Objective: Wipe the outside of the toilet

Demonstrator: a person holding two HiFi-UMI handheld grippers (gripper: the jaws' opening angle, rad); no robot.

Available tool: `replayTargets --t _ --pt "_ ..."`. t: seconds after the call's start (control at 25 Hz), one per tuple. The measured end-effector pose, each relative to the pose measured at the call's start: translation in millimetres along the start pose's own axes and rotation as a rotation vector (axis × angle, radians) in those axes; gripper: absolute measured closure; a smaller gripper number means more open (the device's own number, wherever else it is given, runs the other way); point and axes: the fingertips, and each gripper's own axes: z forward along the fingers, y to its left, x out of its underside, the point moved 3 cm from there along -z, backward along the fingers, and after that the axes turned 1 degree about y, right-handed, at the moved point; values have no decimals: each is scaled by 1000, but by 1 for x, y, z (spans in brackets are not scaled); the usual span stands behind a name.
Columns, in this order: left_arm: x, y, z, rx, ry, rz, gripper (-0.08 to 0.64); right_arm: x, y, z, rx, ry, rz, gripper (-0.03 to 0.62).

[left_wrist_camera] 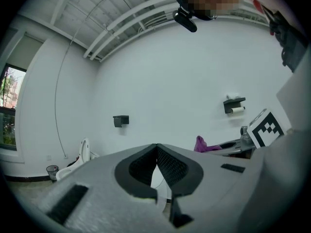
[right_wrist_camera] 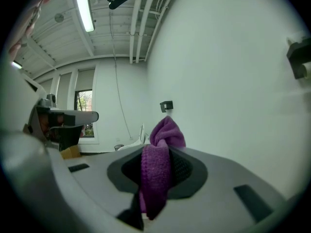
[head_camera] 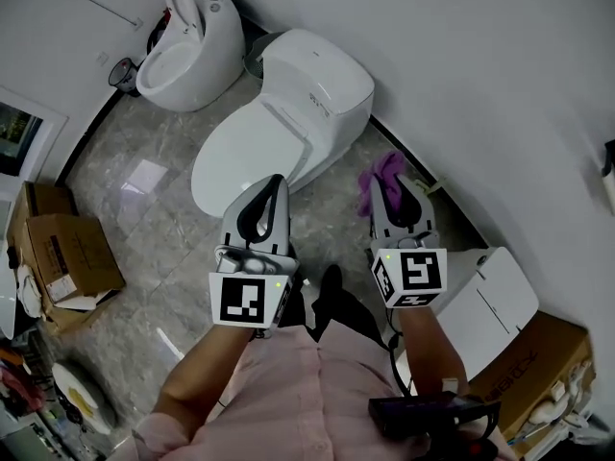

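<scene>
A white toilet (head_camera: 288, 104) with its lid down stands against the wall ahead in the head view. My left gripper (head_camera: 274, 182) is shut with nothing in it, its tips over the front rim of the lid. My right gripper (head_camera: 392, 182) is shut on a purple cloth (head_camera: 381, 173), held to the right of the toilet near the wall. In the right gripper view the purple cloth (right_wrist_camera: 160, 171) is pinched between the jaws and bunches above the tips. In the left gripper view the left gripper (left_wrist_camera: 156, 149) has its pads pressed together, and the purple cloth (left_wrist_camera: 204, 144) shows at the right.
A second white toilet (head_camera: 187, 51) with a raised lid stands in the far corner, a small bin (head_camera: 123, 73) beside it. Cardboard boxes (head_camera: 67, 257) sit at the left. A white unit (head_camera: 490, 301) and another box (head_camera: 538, 363) are at the right. The floor is grey tile.
</scene>
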Motion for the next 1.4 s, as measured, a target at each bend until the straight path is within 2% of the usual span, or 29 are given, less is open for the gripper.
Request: replayTargets --t 0.44,0.76,1.24,1.4 --pt "41 11 29 -22 16 30 552 44 -10 30 -27 29 22 508" --pt "97 17 28 -10 64 23 552 94 -4 53 -39 46 23 508" --pt "234 24 7 25 136 -52 552 229 14 78 -21 107 19 508" --pt "291 19 4 53 149 -50 552 282 16 86 -24 116 17 508"
